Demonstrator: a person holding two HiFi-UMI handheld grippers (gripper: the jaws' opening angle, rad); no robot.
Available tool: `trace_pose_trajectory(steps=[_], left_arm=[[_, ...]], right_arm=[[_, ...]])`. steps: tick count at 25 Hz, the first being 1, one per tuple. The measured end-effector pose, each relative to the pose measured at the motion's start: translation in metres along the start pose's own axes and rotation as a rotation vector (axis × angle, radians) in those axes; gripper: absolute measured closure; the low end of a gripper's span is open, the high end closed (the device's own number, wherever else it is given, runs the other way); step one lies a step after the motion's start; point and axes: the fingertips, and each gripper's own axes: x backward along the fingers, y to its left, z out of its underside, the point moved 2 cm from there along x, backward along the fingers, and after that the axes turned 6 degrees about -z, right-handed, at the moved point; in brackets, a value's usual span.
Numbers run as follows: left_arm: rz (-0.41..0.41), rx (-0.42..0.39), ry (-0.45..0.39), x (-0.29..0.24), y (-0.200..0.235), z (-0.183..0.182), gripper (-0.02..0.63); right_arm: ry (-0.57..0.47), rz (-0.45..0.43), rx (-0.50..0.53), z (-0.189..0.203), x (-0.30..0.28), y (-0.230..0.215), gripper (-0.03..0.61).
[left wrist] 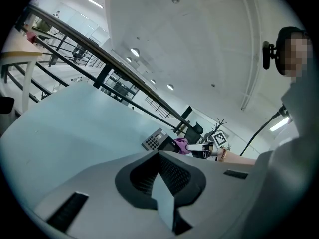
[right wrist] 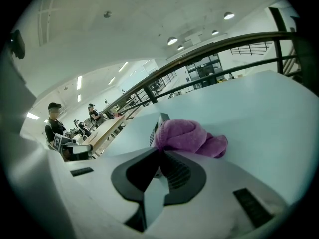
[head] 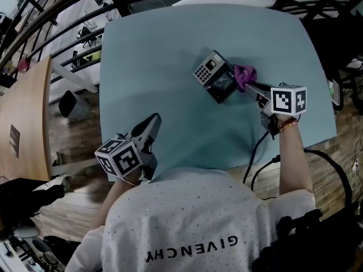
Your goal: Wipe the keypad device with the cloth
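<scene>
Open office hall, ceiling lights (right wrist: 172, 41), railing (right wrist: 209, 47), desks (head: 24, 123)

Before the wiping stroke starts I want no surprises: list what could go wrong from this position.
1. The grey keypad device sits unheld on the teal table; the left tongs hang shut well away, so a push could slide it.
2. The right tongs seem to grip the bunched purple cloth only at their tips; it might slip out.

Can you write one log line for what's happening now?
right tool shut on cloth | cloth against keypad device | left tool shut, empty
</scene>
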Motion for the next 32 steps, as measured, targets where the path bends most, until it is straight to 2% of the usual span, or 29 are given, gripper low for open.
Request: trace_pose_trajectory(steps=[4,6,13,15,17,20,23,25,32], left_arm=[[-0.002,0.012,-0.003,0.004,0.004,0.002,0.609],[-0.009,0.019,-0.011,0.006,0.008,0.0,0.609],[-0.056,0.055,-0.039,0.022,0.028,-0.005,0.609],[-0.084,0.068,-0.054,0.031,0.035,-0.006,0.609],[-0.118,0.087,-0.075,0.041,0.044,-0.006,0.609],[-0.164,0.114,-0.105,0.056,0.056,-0.006,0.609],[-0.199,0.14,-0.127,0.066,0.066,-0.004,0.609],[-0.218,0.161,-0.139,0.071,0.073,-0.002,0.609],[-0.222,0.192,-0.155,0.065,0.074,0.006,0.609]], right_arm=[[0.05,-0.013,0.016,-0.002,0.006,0.005,0.554],[0.025,0.027,0.068,-0.022,0.011,0.004,0.554],[-0.178,0.281,0.355,-0.124,0.003,0.002,0.554],[-0.2,0.302,0.44,-0.148,-0.014,0.011,0.554],[-0.18,0.274,0.507,-0.163,-0.041,0.022,0.554],[-0.024,0.222,0.529,-0.156,-0.09,0.023,0.554],[0.219,0.245,0.553,-0.128,-0.126,0.008,0.554],[0.342,0.267,0.593,-0.115,-0.138,0.003,0.554],[0.551,0.297,0.722,-0.098,-0.158,0.007,0.554]])
